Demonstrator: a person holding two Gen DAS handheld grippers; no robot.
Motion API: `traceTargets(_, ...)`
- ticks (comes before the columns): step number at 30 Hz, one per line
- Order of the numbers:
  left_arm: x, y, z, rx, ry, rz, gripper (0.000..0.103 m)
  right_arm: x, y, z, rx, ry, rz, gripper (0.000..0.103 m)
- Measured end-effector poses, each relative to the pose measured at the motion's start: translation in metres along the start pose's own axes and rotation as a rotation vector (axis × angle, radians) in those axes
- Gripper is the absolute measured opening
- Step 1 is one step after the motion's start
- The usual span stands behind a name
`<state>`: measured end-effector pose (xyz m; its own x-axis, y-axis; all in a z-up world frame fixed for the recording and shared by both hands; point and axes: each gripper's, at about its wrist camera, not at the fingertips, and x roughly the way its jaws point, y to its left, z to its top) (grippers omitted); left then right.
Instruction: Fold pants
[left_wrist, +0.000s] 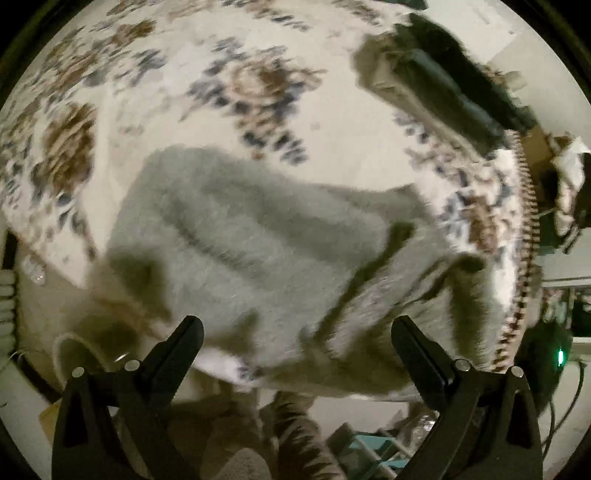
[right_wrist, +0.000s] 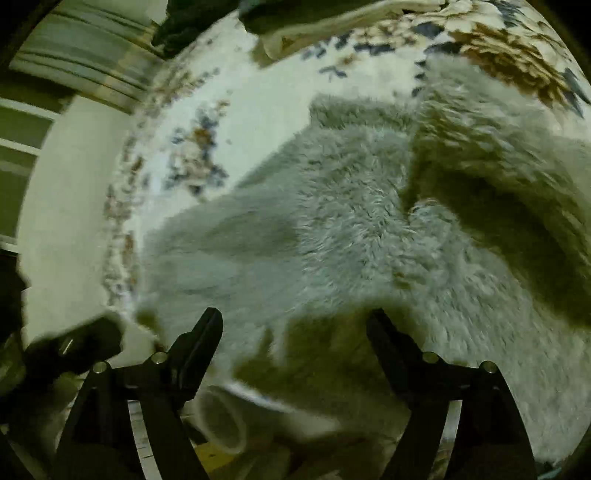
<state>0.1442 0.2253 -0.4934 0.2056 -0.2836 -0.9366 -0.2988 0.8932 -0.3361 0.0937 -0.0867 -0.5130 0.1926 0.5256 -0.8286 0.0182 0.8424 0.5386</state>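
Lying on one floral bedspread (left_wrist: 229, 55): one pair of fluffy grey pants (left_wrist: 258, 236), bunched and creased, spreading across the middle of the left wrist view and reaching down to the near edge of the bed. Filling most of the right wrist view too, the same grey pants (right_wrist: 354, 221), with one deep shadowed fold running across the right side and the cream, blue-and-brown flowered cover showing only above and to the left.

Hovering above the fabric, two grippers, one per view. Standing wide apart with nothing between them, the two black fingers of the left gripper (left_wrist: 295, 325); not pressing on the cloth, only hanging over it. Likewise spread wide and gripping nothing, the right gripper (right_wrist: 295, 314), its two fingers framing a shadowed patch of the pants below without pinching it.

Sitting at the far corner of the bed in the left wrist view, one dark heap of other clothing (left_wrist: 450, 74), well apart from the pants. Hanging over the bed's near edge, low in both views, one grey tube-like cuff (right_wrist: 221, 428), seemingly part of a pant leg, though too blurred to say for sure. Smearing much of both pictures, heavy motion blur.
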Motion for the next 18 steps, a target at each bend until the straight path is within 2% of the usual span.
traceTargets(3,0.011,-0.035,0.012,0.060,-0.004,-0.062,0.103,-0.048,-0.020,-0.004,0.080,-0.040,0.001,0.083)
traceTargets(5,0.029,-0.069,0.017,0.157,0.010,-0.092,0.103,-0.075,-0.039,-0.011,0.123,-0.062,-0.015,0.083)
traceTargets(7,0.058,-0.106,0.017,0.293,0.030,-0.064,0.103,-0.103,-0.063,-0.006,0.171,-0.087,-0.082,0.083)
traceTargets(9,0.089,-0.132,0.013,0.387,0.045,-0.020,0.103,-0.118,-0.087,-0.007,0.206,-0.101,-0.153,0.083)
traceTargets(11,0.123,-0.148,0.009,0.453,0.103,0.012,0.090,-0.125,-0.114,-0.007,0.253,-0.101,-0.227,0.083)
traceTargets(12,0.137,-0.153,0.007,0.477,0.131,0.019,0.063,-0.126,-0.122,-0.005,0.267,-0.106,-0.241,0.083)
traceTargets(13,0.152,-0.157,0.005,0.488,0.163,0.019,0.017,-0.129,-0.132,-0.005,0.277,-0.112,-0.266,0.083)
traceTargets(14,0.157,-0.157,0.004,0.476,0.179,-0.003,0.006,-0.131,-0.140,-0.005,0.285,-0.116,-0.292,0.083)
traceTargets(18,0.118,-0.139,-0.001,0.426,0.088,-0.083,0.006,-0.138,-0.159,0.000,0.325,-0.139,-0.316,0.083)
